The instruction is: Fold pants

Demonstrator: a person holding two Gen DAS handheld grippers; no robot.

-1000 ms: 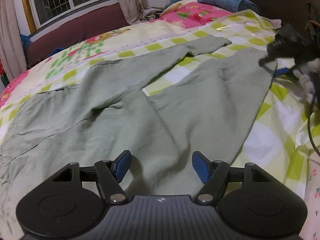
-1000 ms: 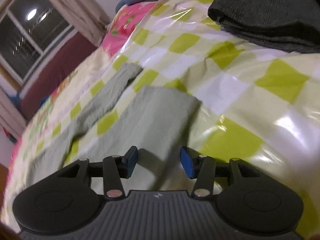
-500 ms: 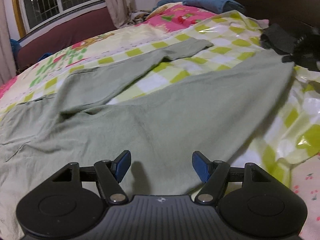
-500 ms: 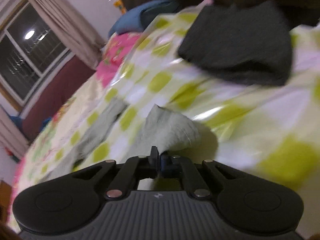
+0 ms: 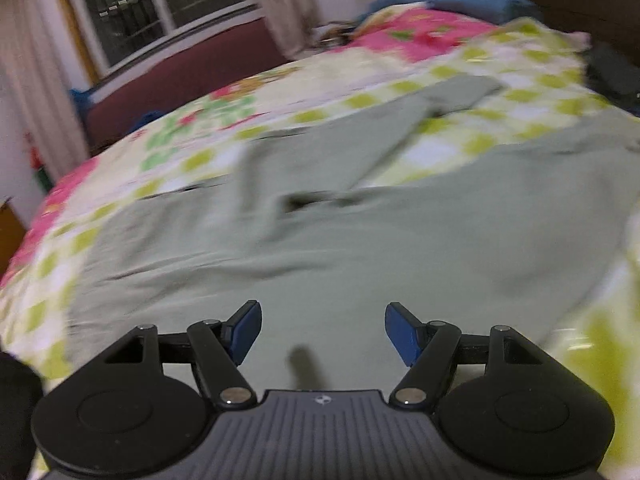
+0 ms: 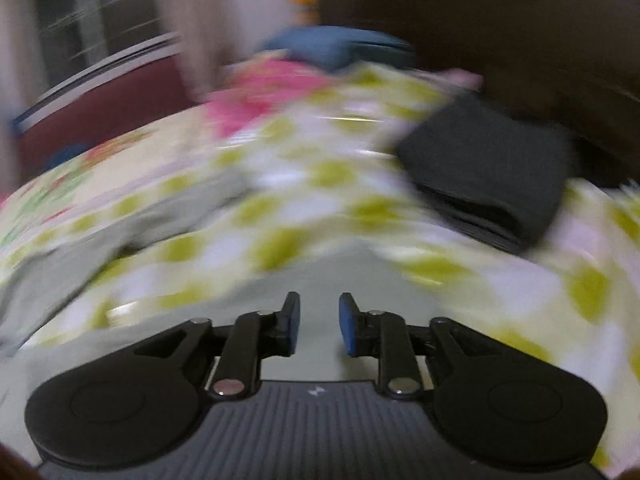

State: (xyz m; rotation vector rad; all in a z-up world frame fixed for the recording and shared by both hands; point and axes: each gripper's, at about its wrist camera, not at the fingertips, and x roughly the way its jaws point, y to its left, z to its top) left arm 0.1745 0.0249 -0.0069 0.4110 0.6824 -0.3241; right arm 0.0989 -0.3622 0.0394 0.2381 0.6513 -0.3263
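Grey-green pants [image 5: 360, 248] lie spread on the bed with the two legs splayed apart, the far leg [image 5: 408, 120] reaching toward the pillows. My left gripper [image 5: 322, 330] is open and empty, low over the near leg. In the right wrist view the picture is blurred; the pants [image 6: 336, 280] show just ahead of my right gripper [image 6: 319, 324], whose jaws stand a little apart with nothing between them. The other leg [image 6: 120, 224] lies at the left.
A yellow-green checked plastic sheet [image 5: 532, 92] covers the bed. A folded dark garment [image 6: 492, 176] lies at the back right near the dark headboard [image 6: 500, 20]. Blue pillows [image 5: 472, 4] lie at the head; a window [image 5: 160, 4] and maroon ledge stand behind.
My right gripper was shut on the hem of the near pant leg half a second ago; it has now let go and opened a little. Both cameras have swung.
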